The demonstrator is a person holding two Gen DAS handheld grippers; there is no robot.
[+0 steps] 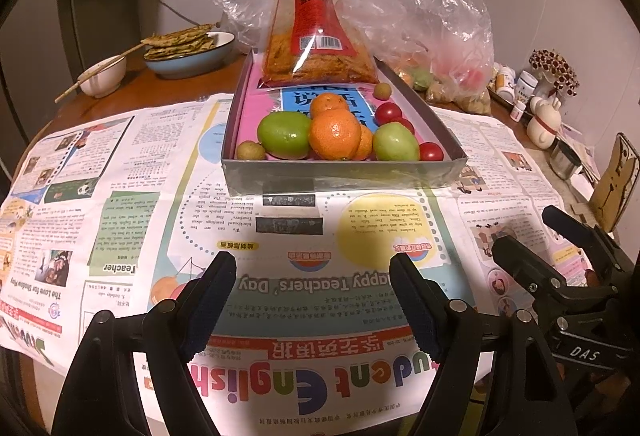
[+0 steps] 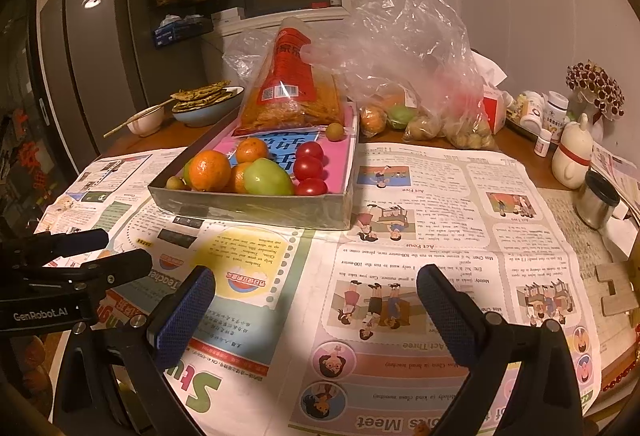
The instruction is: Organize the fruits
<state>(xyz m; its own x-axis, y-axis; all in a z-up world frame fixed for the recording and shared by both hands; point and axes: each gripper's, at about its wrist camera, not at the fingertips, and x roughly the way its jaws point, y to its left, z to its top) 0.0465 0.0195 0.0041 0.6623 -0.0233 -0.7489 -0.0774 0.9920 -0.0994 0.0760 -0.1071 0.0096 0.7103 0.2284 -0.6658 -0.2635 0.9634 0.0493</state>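
Your left claw [image 1: 312, 268] and right claw [image 2: 316, 280] both hover spread and empty over the newspaper-covered worktop [image 2: 420, 236]. Ahead, bare newspaper lies before the shallow grey cardboard tray [image 1: 344, 176] of oranges, green fruits and tomatoes. Only the right view shows the clear plastic bags of fruit [image 2: 420, 116] at the worktop's far edge clearly.

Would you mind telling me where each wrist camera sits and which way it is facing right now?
Left wrist: low over the newspaper, facing the fruit box head-on; left gripper open, right gripper at the right edge.
Right wrist: further right, facing the fruit box from its right corner; right gripper open, left gripper at the left edge.
Shared: box, snack bag, plastic bags.
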